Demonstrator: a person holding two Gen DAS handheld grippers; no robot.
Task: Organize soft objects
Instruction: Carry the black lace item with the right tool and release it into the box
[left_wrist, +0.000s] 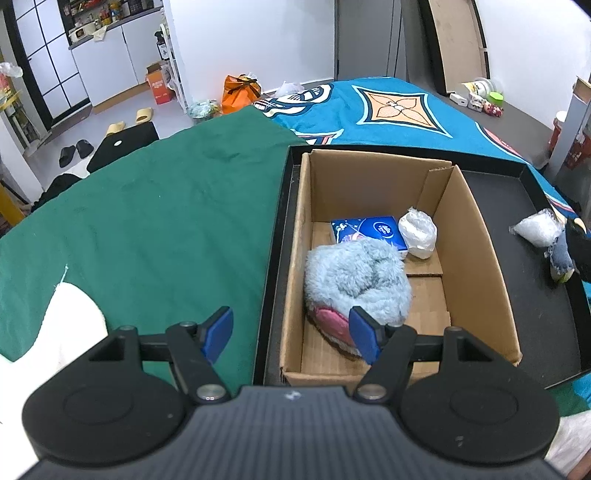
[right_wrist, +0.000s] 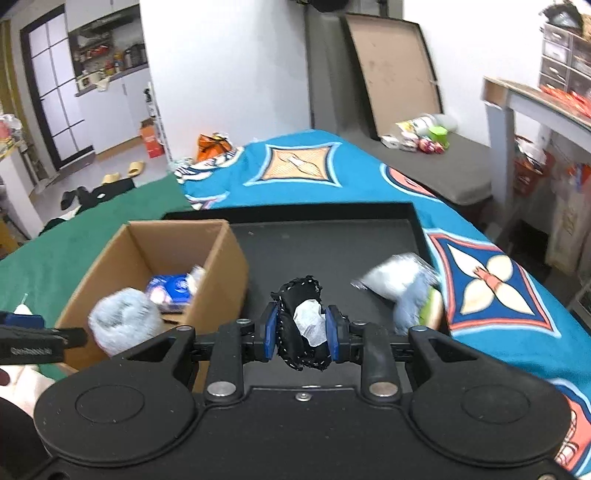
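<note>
1. Inside the cardboard box (left_wrist: 476, 236), a fluffy blue toy (left_wrist: 356, 282) sits nearest the cameras, with a blue tissue pack (left_wrist: 369, 229) and a white bag (left_wrist: 417, 232) behind it.
2. Left gripper (left_wrist: 291, 334) hangs spread wide over the box's near left edge, holding nothing.
3. Right gripper (right_wrist: 301, 328) is pinching a black pouch (right_wrist: 301, 295) just right of the box, above the black tray (right_wrist: 332, 243).

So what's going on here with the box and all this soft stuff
Someone is sorting soft items into a cardboard box on a black tray. The right gripper is shut on a black pouch above the tray. The left gripper hangs open beside the box, which holds a fluffy blue toy, a tissue pack and a white bag.
</note>
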